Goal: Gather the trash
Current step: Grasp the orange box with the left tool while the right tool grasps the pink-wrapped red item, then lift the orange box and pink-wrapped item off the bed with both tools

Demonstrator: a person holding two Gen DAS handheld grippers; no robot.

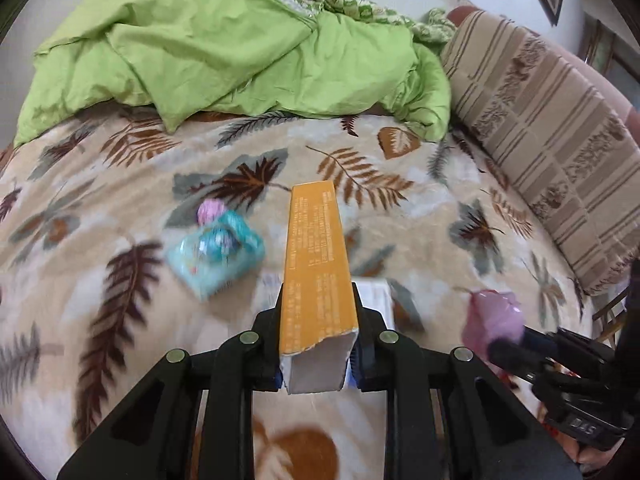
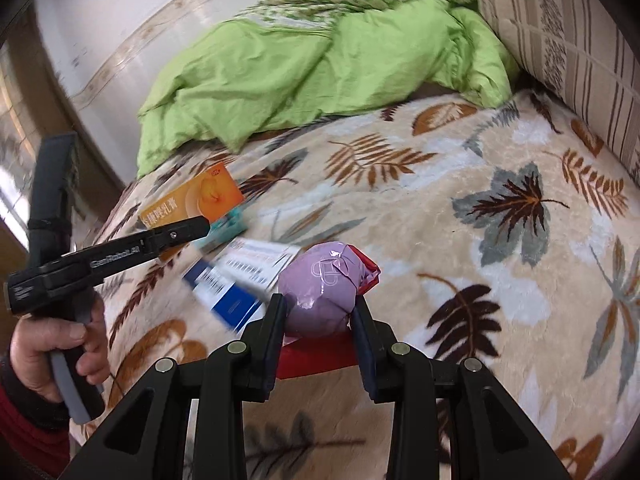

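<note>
Two claws grasp trash: left gripper [image 1: 318,336] clamps the orange carton [image 1: 316,264], right gripper [image 2: 318,320] the lilac wrapper [image 2: 320,292]; open leaf-print blanket [image 2: 500,280] lower right, green duvet [image 1: 224,40] along the top.

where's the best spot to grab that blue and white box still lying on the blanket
Take the blue and white box across its two long edges near the middle, coming down from above. It lies flat on the leaf-print blanket, so only its thin sides offer the fingers a hold. The teal packet lies close by, so a steep approach should avoid it. Both grippers are full now.
</note>
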